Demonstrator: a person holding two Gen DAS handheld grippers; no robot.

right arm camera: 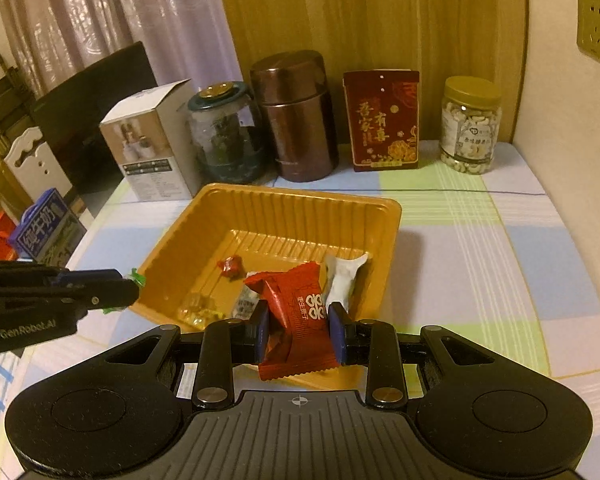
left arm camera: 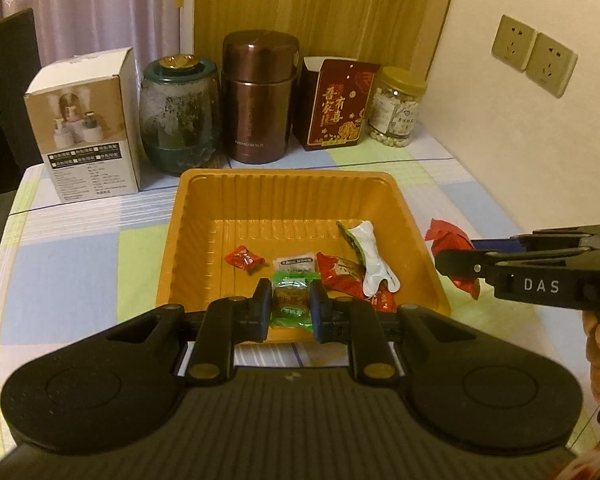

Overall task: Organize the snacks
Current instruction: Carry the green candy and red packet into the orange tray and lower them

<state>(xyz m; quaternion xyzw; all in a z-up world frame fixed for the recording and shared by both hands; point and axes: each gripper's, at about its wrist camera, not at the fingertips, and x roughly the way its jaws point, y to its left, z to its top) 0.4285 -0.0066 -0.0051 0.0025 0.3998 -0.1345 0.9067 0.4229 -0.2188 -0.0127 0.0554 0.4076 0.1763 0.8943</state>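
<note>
An orange plastic tray [left arm camera: 204, 216] [right arm camera: 384, 240] sits mid-table, holding a small red candy [left arm camera: 244, 258] [right arm camera: 230, 266], a white-labelled sachet [left arm camera: 294, 264], a red packet [left arm camera: 338, 276] and a white and green packet [left arm camera: 370, 258] [right arm camera: 346, 280]. My left gripper [left arm camera: 291, 308] is shut on a green-wrapped candy [left arm camera: 291, 304] above the tray's near rim; in the right wrist view it [right arm camera: 130, 286] reaches in from the left with green wrapper showing. My right gripper [right arm camera: 300, 334] is shut on a red snack packet [right arm camera: 300, 316] over the tray's near edge; it [left arm camera: 452, 264] comes in from the right in the left wrist view, red packet [left arm camera: 448, 236] poking out.
Along the back stand a white box [left arm camera: 88, 124], a teal-lidded glass jar [left arm camera: 178, 116], a brown metal canister [left arm camera: 260, 96], a red printed box [left arm camera: 336, 108] and a jar of nuts [left arm camera: 396, 106]. A checked cloth [right arm camera: 480, 248] covers the table. A blue carton [right arm camera: 44, 228] stands off the left edge.
</note>
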